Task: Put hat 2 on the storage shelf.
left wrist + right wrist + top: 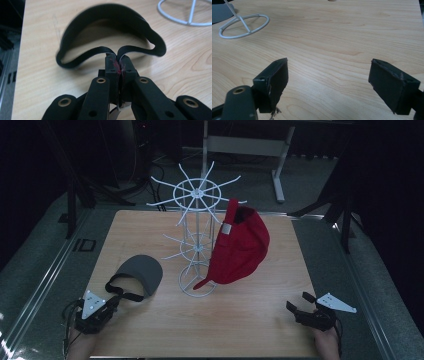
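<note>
A dark grey visor (pixel 141 272) lies on the wooden table (pixel 250 315) at the front left, its black strap (pixel 105 50) looping toward me. My left gripper (pixel 114 304) is shut on that strap, and the left gripper view has its pads (pixel 117 65) pinching the band's middle. A red cap (pixel 239 247) hangs on the white wire rack (pixel 196 232) at the table's centre. At the front right my right gripper (pixel 298 303) stands open over bare wood, and in the right gripper view its jaws (pixel 329 82) are wide apart with nothing between them.
The rack's round wire base (pixel 244 25) rests just right of the visor. Dark floor, cables and stand legs (pixel 345 227) surround the table. A white desk frame (pixel 280 170) stands beyond the far edge.
</note>
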A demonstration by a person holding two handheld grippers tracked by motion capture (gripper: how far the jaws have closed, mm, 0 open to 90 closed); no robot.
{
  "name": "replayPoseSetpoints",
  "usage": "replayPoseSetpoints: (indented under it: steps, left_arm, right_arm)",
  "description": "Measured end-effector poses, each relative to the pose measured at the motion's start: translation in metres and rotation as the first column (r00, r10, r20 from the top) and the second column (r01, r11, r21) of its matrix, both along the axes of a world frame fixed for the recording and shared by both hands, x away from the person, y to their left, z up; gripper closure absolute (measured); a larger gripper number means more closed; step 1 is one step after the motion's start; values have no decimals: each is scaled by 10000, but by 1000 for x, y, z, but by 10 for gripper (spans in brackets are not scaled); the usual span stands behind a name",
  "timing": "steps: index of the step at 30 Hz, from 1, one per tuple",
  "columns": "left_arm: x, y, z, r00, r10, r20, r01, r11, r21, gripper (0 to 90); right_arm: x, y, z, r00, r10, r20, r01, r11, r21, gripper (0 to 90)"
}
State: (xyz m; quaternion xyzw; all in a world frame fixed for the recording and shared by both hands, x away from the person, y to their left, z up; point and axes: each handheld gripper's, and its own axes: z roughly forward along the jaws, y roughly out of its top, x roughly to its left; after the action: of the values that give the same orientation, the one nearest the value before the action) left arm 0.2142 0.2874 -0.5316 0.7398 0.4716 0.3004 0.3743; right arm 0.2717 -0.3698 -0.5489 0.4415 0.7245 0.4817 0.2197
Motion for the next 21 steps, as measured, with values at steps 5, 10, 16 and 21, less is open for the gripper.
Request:
replayPoseSetpoints:
  steps: [5, 10, 16, 21]
  left_arm:
    - [-2, 2, 12, 9876, -900, 1290, 972, 9939, -512, 876]
    - [-2, 2, 25, 9691, -1184, 2164, 1296, 9908, -385, 876]
    - [4, 7, 45, 9578, -1121, 2648, 1376, 9873, -798, 876]
    - [9, 8, 60, 9507, -1256, 2837, 1527, 9854, -756, 876]
  right_arm:
    - [0, -1, 0, 10000, 26, -36, -26, 10000, 83, 160]
    - [1, -2, 0, 10000, 20, -82, -19, 9999, 168, 160]
    - [1, -3, 0, 9999, 23, -132, -18, 9995, 322, 160]
    - [1, -3, 0, 9999, -68, -137, 71, 9997, 231, 160]
